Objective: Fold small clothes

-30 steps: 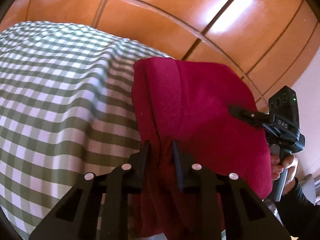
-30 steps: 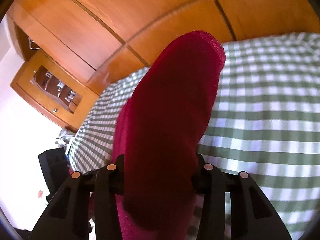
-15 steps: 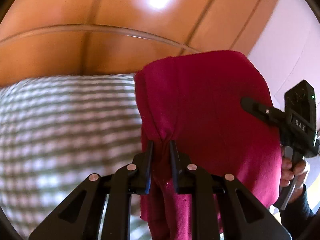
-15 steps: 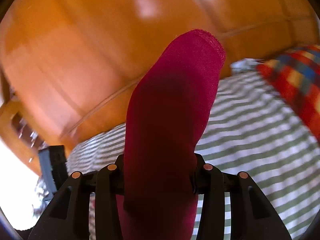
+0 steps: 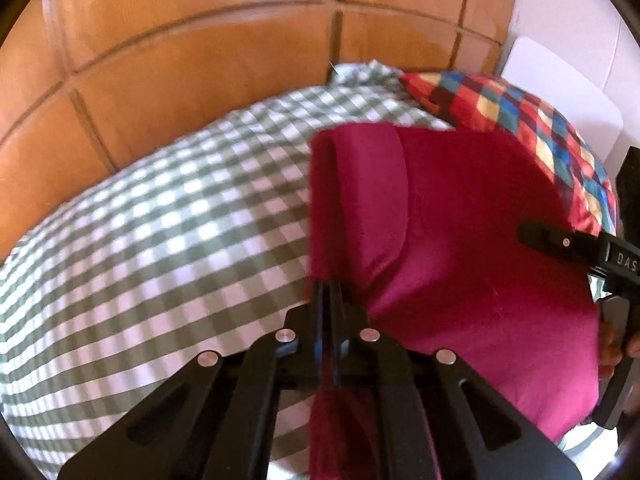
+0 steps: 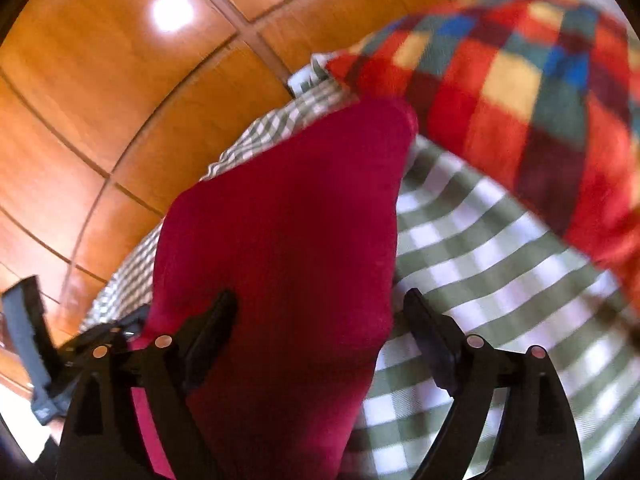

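The red garment [image 5: 472, 248] is soft matt cloth with a faintly fuzzy nap. The green-checked sheet [image 5: 168, 240] looks like smooth woven cotton. The far wooden panels [image 5: 192, 60] are glossy, varnished. The multicoloured pillow [image 6: 520, 80] looks plush. The gripper fingers [image 6: 430, 336] are matt black plastic.

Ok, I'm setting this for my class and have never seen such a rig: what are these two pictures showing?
No robot here: a person holds black tongs in each hand, and each pair has a camera looking along its fingers. One picture is from the left tongs, shut on a dark red garment. The other is from the right tongs, open, with the same garment running between the fingers. Underneath is a green checked bedcover, with a colourful chequered pillow and wooden panelling behind.
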Available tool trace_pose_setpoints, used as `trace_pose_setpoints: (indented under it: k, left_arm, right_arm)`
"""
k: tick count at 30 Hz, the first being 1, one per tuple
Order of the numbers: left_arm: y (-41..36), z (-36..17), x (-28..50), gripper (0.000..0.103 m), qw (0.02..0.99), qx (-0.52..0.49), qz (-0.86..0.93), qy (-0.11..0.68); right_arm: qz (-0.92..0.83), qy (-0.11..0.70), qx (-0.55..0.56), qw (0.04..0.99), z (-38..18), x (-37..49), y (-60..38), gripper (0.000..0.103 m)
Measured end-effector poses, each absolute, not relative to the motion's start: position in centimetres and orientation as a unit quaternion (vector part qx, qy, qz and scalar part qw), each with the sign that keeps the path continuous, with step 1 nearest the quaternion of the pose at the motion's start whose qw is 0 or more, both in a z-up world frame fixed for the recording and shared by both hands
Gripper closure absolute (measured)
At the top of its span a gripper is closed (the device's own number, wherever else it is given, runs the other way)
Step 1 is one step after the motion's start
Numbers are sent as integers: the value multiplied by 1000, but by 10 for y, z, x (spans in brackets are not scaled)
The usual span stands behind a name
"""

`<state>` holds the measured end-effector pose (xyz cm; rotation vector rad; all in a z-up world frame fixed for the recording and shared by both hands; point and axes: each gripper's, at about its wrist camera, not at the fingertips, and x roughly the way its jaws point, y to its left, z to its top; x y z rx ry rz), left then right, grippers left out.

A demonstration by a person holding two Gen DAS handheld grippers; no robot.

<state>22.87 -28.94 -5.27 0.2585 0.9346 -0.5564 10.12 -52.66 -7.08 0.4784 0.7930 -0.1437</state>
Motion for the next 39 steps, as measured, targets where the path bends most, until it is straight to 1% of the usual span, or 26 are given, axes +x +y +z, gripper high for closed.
trace_pose_setpoints:
  k: [1, 2, 3, 5, 6, 7, 8, 9, 12, 14, 16, 17, 18, 22, 24, 25, 26, 27, 28, 29, 33, 37, 38, 39]
  left_arm:
    - [-282, -49, 222, 85, 856, 118, -254, 435]
    - [-272, -41, 215, 83, 866, 103, -251, 420]
    - [-265, -35, 207, 83, 871, 93, -254, 411]
    - [-254, -24, 191, 83, 881, 79, -262, 386]
    - [-247, -18, 183, 83, 883, 78, -266, 379]
    - [-243, -14, 173, 83, 885, 78, -275, 368]
    - [-243, -13, 167, 83, 885, 78, -282, 363]
    - [-244, -12, 159, 83, 885, 81, -288, 357]
    - [-257, -22, 145, 82, 879, 113, -294, 357]
    - [-269, -41, 151, 80, 868, 140, -277, 388]
    - [-274, -68, 163, 78, 857, 147, -257, 421]
    - [-274, -73, 165, 74, 860, 143, -254, 419]
    - [-274, -73, 166, 72, 865, 142, -247, 413]
    - [-268, -66, 167, 72, 868, 122, -240, 418]
    - [-262, -61, 166, 69, 870, 102, -238, 421]
    - [-258, -59, 165, 65, 872, 94, -234, 419]
    - [-255, -55, 163, 64, 876, 89, -230, 414]
    - [-253, -52, 159, 64, 878, 87, -229, 410]
    - [-251, -49, 155, 63, 880, 86, -228, 407]
    - [-248, -45, 150, 58, 886, 85, -222, 399]
    - [-236, -28, 137, 51, 899, 69, -214, 376]
    - [-222, -9, 123, 38, 912, 59, -202, 351]
    - [-220, -6, 121, 34, 915, 59, -199, 346]
    - [-217, -2, 117, 33, 918, 61, -194, 340]
  right_arm:
    - [-72, 372, 218, 899, -62, 95, -524, 18]
    - [-72, 363, 210, 905, -54, 90, -520, 19]
    - [-71, 354, 199, 911, -47, 84, -517, 22]
    - [-64, 346, 174, 920, -34, 74, -502, 39]
    - [-57, 342, 164, 923, -29, 67, -492, 44]
    - [-50, 343, 159, 924, -27, 62, -483, 54]
    - [-42, 347, 157, 924, -27, 57, -473, 60]
    - [-37, 351, 156, 922, -30, 56, -465, 61]
    - [-51, 373, 142, 915, -51, 54, -440, 61]
    - [-78, 386, 108, 913, -73, 60, -426, 61]
    - [-90, 382, 112, 913, -87, 64, -425, 61]
    - [-99, 375, 100, 916, -90, 66, -422, 61]
    - [-104, 374, 91, 917, -90, 67, -419, 61]
    - [-110, 377, 75, 917, -89, 68, -415, 61]
    - [-109, 375, 81, 917, -86, 64, -417, 60]
    - [-108, 374, 83, 917, -83, 60, -415, 55]
    - [-107, 373, 81, 918, -81, 57, -411, 47]
    - [-108, 373, 74, 919, -79, 55, -407, 43]
    - [-110, 372, 65, 919, -77, 53, -402, 35]
    - [-110, 372, 58, 920, -75, 51, -398, 30]
    - [-106, 374, 60, 920, -72, 39, -385, 30]
    - [-141, 377, 60, 913, -70, 30, -379, 30]
    - [-150, 376, 62, 912, -69, 29, -379, 26]
    - [-166, 370, 66, 912, -65, 25, -379, 22]
